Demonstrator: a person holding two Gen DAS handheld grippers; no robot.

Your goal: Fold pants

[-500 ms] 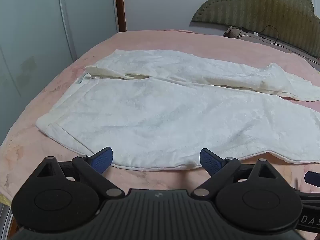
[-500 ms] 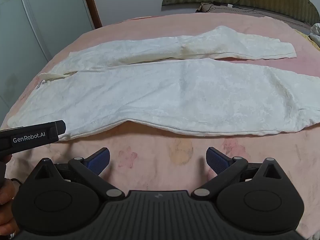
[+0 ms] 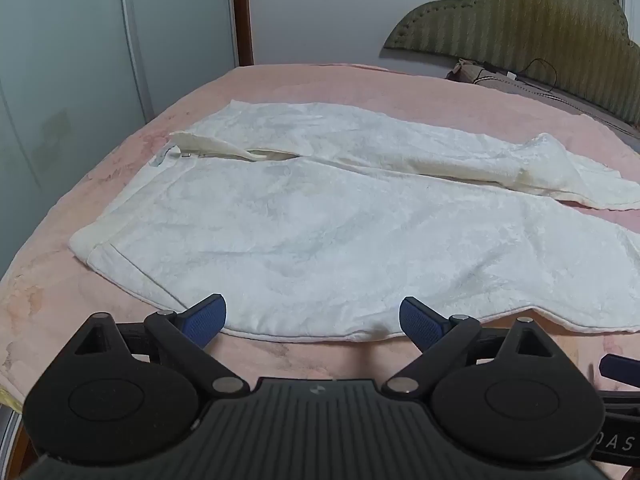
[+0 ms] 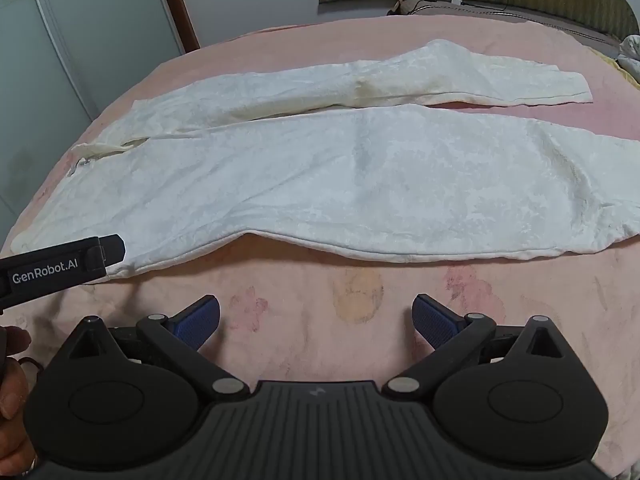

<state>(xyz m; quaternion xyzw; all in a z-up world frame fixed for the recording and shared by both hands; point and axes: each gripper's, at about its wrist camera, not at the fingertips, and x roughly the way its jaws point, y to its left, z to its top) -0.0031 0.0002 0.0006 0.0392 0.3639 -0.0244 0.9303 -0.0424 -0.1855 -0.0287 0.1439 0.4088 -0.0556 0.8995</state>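
Pants, white textured fabric (image 3: 320,240), lie spread flat across pink blanket-covered bed (image 3: 360,92), waistband toward the left side of both views, legs running right. Legs are split apart: near leg wide and flat, far leg narrower, yellowish along its inner edge, slightly rumpled near the knee. Fly area open at the waist, flap turned out. In right wrist view the same pants (image 4: 360,184) show full length, both cuffs visible at right, far cuff lying straight, near cuff bunched a bit.

Left gripper (image 3: 313,316), black with blue finger pads, jaws wide apart, nothing between them. Its fingertips sit right at the near hem edge of the pants, around the hip section; contact with fabric cannot be told. Left gripper also shows from the side in right wrist view (image 4: 113,245), black bar with white lettering, tip over the waistband corner.

Right gripper (image 4: 316,318), same black build with blue pads, jaws wide apart, empty. It hovers over bare pink blanket with faded floral print, near the long edge of the near leg but apart from it.

Person's hand (image 4: 14,392) partly visible at left edge of right wrist view.

Green tufted upholstered headboard (image 3: 520,12) stands at far right end of bed, dark cable (image 3: 540,76) lying near it. Pale sliding wardrobe doors (image 3: 80,60) with flower decals to the left, brown wooden door frame (image 3: 242,12) beside them.
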